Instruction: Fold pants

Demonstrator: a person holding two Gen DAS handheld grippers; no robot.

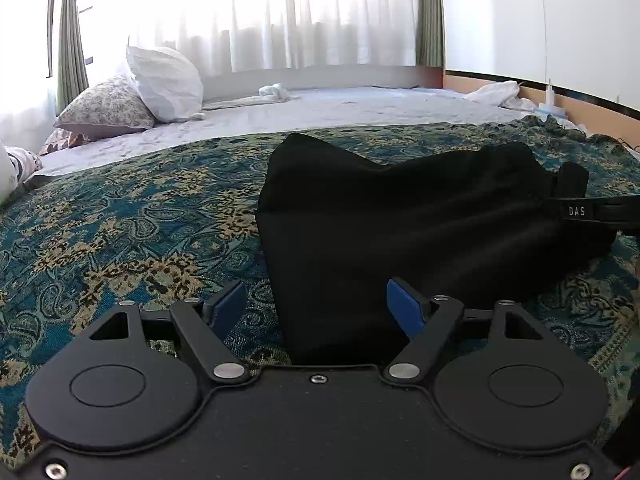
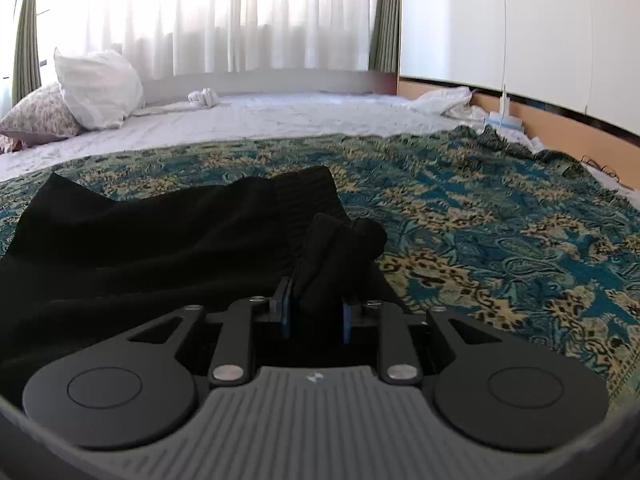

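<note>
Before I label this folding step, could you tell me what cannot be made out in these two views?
- Left wrist view: the near end of the black pants is hidden behind the left gripper body.
- Right wrist view: the fabric bunched in the right gripper hides what part of the pants it is.
- Both: window blown out behind sheer curtains.

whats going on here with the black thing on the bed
A person with a claw in each hand is folding black pants on a patterned blanket spread over a bed. The right claw is shut on a bunched edge of the pants. The left claw is open, with the near end of the pants lying between its fingers but not pinched. The pants look partly folded already.
</note>
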